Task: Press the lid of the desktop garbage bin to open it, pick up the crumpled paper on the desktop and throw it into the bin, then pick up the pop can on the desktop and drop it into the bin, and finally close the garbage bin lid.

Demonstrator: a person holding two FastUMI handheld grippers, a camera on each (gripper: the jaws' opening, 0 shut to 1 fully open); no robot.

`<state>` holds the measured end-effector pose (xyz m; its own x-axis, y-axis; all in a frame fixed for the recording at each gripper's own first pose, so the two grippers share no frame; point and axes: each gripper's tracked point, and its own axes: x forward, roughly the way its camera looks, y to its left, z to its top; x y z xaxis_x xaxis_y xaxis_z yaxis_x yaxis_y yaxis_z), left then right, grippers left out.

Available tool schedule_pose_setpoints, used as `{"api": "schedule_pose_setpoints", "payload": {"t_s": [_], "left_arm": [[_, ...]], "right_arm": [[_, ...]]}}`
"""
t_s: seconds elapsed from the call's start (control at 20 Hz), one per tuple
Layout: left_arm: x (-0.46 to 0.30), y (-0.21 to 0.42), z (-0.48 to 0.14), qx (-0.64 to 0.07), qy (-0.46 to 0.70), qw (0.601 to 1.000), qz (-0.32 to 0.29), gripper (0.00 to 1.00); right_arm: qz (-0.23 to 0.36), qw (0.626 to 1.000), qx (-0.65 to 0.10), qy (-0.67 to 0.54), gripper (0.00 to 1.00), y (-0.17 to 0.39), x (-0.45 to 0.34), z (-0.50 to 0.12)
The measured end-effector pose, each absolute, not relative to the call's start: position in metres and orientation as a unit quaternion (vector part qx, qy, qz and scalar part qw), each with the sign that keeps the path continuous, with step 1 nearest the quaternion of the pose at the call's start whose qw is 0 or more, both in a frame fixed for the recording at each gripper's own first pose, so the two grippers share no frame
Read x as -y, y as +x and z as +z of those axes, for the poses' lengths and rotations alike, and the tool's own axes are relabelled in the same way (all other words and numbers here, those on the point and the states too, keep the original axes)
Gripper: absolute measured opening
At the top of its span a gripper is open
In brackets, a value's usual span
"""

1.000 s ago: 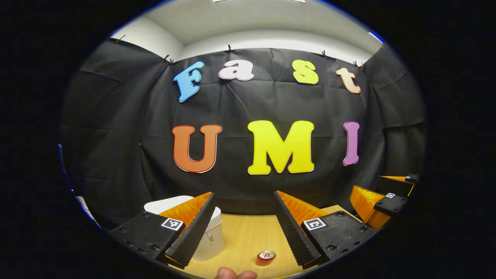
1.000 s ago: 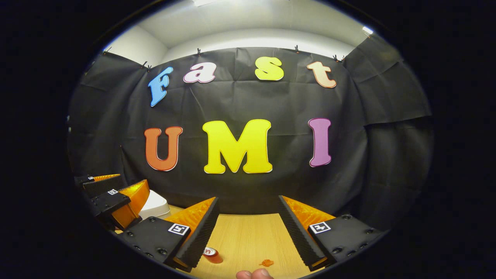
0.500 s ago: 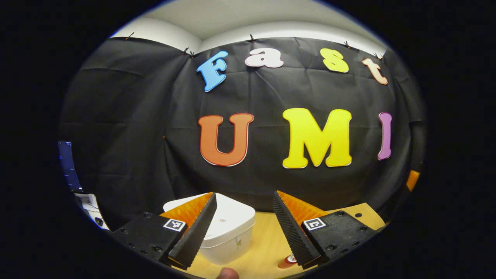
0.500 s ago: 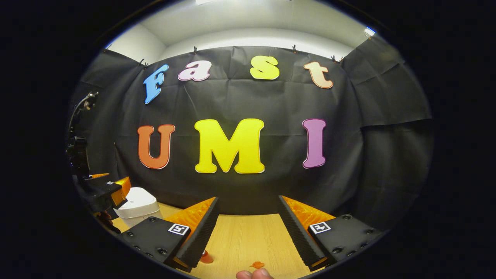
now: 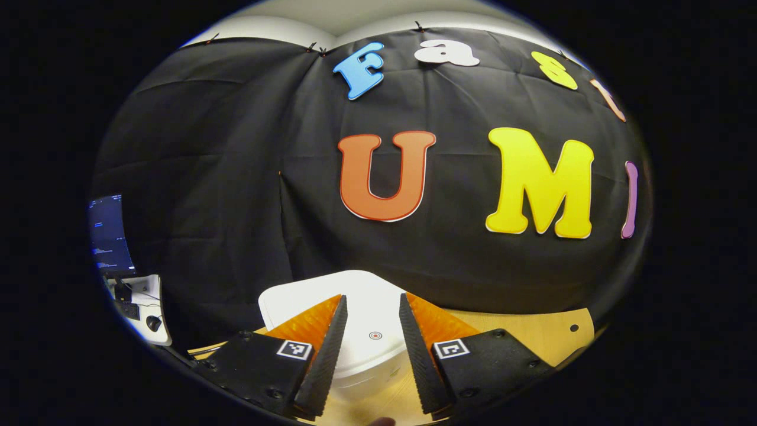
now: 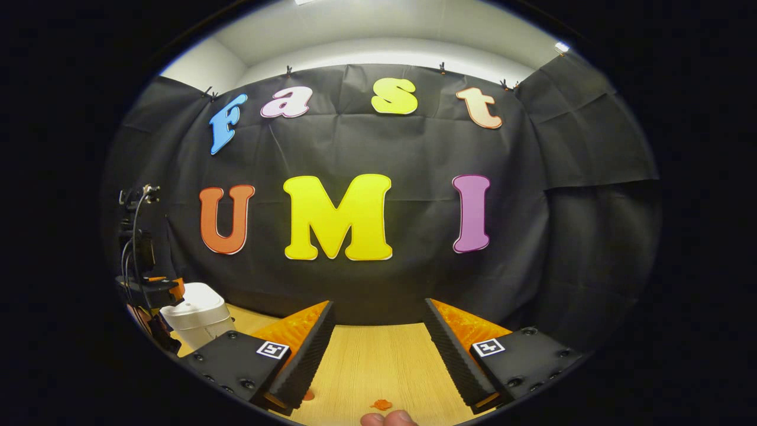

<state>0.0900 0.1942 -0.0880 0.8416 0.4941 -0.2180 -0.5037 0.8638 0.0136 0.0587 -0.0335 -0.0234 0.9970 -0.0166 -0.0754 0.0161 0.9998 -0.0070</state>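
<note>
Over the last second the left gripper (image 5: 372,355) has been swinging left and dipping toward the white garbage bin (image 5: 355,307), which was sitting off behind its left finger and is now lying squarely between both fingers, while the pop can has slid out of its view. The bin is standing on the wooden desktop (image 5: 532,337) at the left end, close to the black cloth wall (image 5: 207,177), with its lid (image 5: 366,316) shut; a small round mark (image 5: 375,335) on the lid is sitting almost on the midline between the 2 fingers, just ahead of and below the tips. That looks like the press point, so the coming move is turning on one thing: the lid lying straight ahead and slightly down along the left gripper's own axis. Its fingers are standing apart, narrower than a second ago, holding nothing and not touching the lid as far as I can tell. In the right gripper view the bin (image 6: 198,319) is standing far off to the left, with the left gripper (image 6: 155,285) over its near edge, so the left hand is plainly the nearer one. The right gripper (image 6: 378,355) is hovering wide open and empty over bare desktop, an orange scrap (image 6: 381,404) lying near a fingertip (image 6: 387,419) of the person's hand.
</note>
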Motion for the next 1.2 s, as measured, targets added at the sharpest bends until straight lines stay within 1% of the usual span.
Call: {"api": "schedule_pose_setpoints", "payload": {"t_s": [0.05, 0.1, 0.3, 0.35, 0.4, 0.45, 0.5, 0.55, 0.6, 0.7, 0.75, 0.8, 0.85, 0.9, 1.05, 1.1, 1.2], "left_arm": [[-0.198, 0.091, -0.094, -0.116, -0.025, 0.957, 0.266, 0.57], [-0.201, 0.093, -0.102, -0.126, -0.029, 0.954, 0.271, 0.49], [-0.208, 0.1, -0.119, -0.148, -0.036, 0.948, 0.279, 0.37], [-0.209, 0.103, -0.123, -0.152, -0.038, 0.947, 0.279, 0.35], [-0.209, 0.104, -0.127, -0.158, -0.04, 0.946, 0.279, 0.4], [-0.211, 0.1, -0.13, -0.163, -0.043, 0.944, 0.283, 0.31], [-0.212, 0.1, -0.128, -0.158, -0.042, 0.944, 0.287, 0.28], [-0.214, 0.102, -0.13, -0.157, -0.041, 0.943, 0.289, 0.27], [-0.214, 0.102, -0.133, -0.161, -0.043, 0.942, 0.291, 0.24], [-0.214, 0.102, -0.133, -0.156, -0.047, 0.943, 0.29, 0.22], [-0.214, 0.101, -0.134, -0.156, -0.049, 0.943, 0.289, 0.27], [-0.215, 0.101, -0.135, -0.157, -0.048, 0.943, 0.291, 0.19], [-0.216, 0.1, -0.139, -0.165, -0.04, 0.941, 0.294, 0.18], [-0.218, 0.1, -0.139, -0.165, -0.033, 0.94, 0.298, 0.13], [-0.218, 0.1, -0.146, -0.161, -0.057, 0.939, 0.299, 0.1], [-0.217, 0.101, -0.144, -0.161, -0.057, 0.941, 0.293, 0.08], [-0.217, 0.1, -0.135, -0.152, -0.049, 0.944, 0.289, 0.07]], "right_arm": [[-0.008, 0.999, -0.039, -0.003, 0.94, 0.06, 0.035, -0.025], [-0.008, 0.999, -0.04, -0.004, 0.96, 0.062, 0.036, -0.025], [-0.007, 0.999, -0.043, -0.007, 0.96, 0.069, 0.038, -0.027], [-0.006, 0.999, -0.045, -0.007, 0.96, 0.071, 0.039, -0.029], [-0.005, 0.999, -0.047, -0.007, 0.96, 0.074, 0.039, -0.029], [-0.005, 0.999, -0.048, -0.006, 0.96, 0.075, 0.039, -0.03], [-0.005, 0.999, -0.049, -0.005, 0.94, 0.076, 0.039, -0.031], [-0.004, 0.999, -0.05, -0.004, 0.96, 0.078, 0.04, -0.032], [-0.003, 0.999, -0.051, -0.003, 0.96, 0.079, 0.039, -0.032], [-0.002, 0.999, -0.053, -0.002, 0.96, 0.082, 0.038, -0.035], [0.0, 0.998, -0.055, -0.001, 0.96, 0.082, 0.037, -0.037], [0.001, 0.998, -0.057, -0.001, 0.94, 0.083, 0.035, -0.038], [0.003, 0.998, -0.059, 0.001, 0.94, 0.084, 0.034, -0.04], [0.004, 0.998, -0.061, 0.002, 0.94, 0.085, 0.033, -0.041], [0.01, 0.997, -0.071, 0.005, 0.94, 0.087, 0.03, -0.049], [0.011, 0.997, -0.074, 0.006, 0.96, 0.088, 0.03, -0.05], [0.012, 0.997, -0.076, 0.011, 0.96, 0.089, 0.03, -0.051]]}}
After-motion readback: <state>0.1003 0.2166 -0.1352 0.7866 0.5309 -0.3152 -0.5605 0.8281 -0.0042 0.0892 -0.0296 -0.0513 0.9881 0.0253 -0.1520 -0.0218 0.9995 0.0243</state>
